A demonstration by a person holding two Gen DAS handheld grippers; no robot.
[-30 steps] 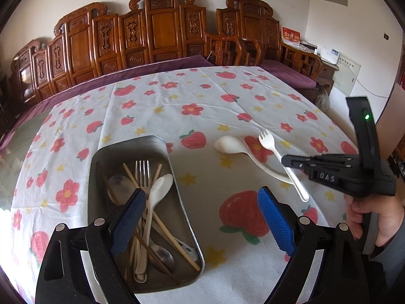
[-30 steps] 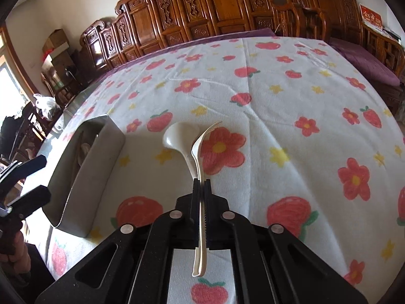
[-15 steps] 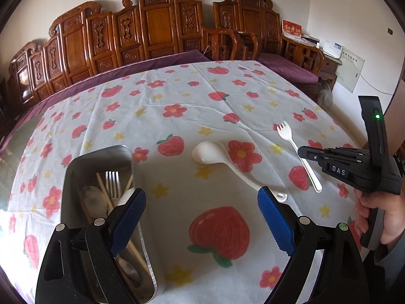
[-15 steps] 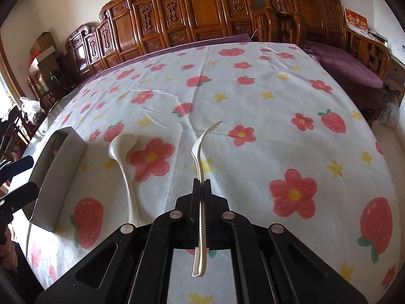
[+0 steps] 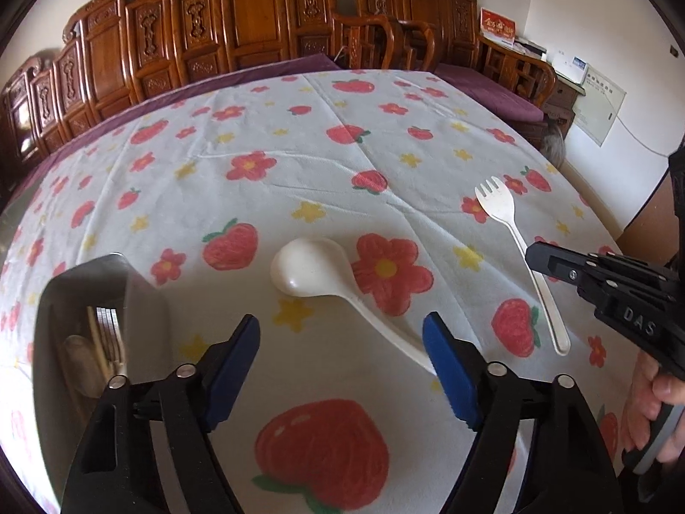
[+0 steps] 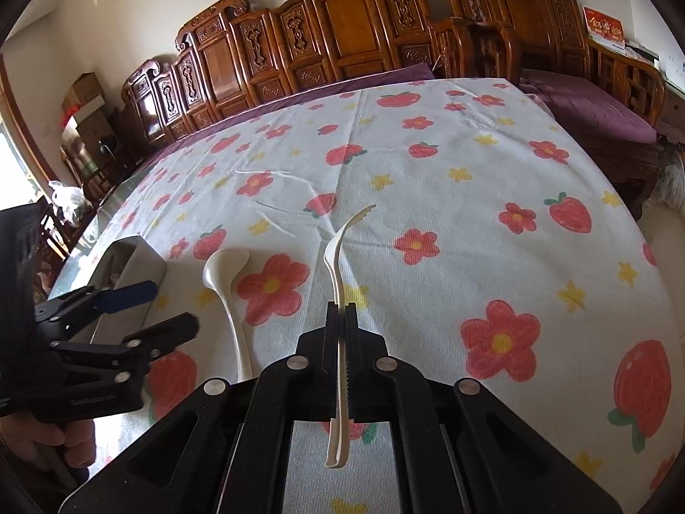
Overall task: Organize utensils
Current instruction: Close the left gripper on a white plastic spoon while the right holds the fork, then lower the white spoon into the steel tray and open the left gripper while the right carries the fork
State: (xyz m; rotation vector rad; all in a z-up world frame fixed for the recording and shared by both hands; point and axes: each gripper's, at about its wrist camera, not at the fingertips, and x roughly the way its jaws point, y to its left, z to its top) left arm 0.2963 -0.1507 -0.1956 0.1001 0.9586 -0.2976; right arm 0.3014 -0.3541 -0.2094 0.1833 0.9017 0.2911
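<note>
At the left edge of a table spread with a strawberry-and-flower tablecloth, a metal tray holds cutlery: a metal fork, a spoon and pale chopsticks show inside it in the left wrist view, though blur hides the rest. Just right of the tray, the left gripper hovers above the cloth with its blue-padded fingers spread wide and nothing between them; the right wrist view shows the same gripper from the side, jaws parted, in front of the tray. Between those fingers and a little beyond them lies a white spoon, bowl pointing away and to the left, handle running back toward the right-hand pad; it rests flat on the cloth, apart from the tray. Farther right, the right gripper is clamped on the handle of a white plastic fork, which is turned on edge with its tines pointing away; the handle end juts back past the jaws. From the left wrist view the fork appears well right of the spoon, the right gripper pinching it partway down the handle. Carved wooden chairs line the far side of the table.
</note>
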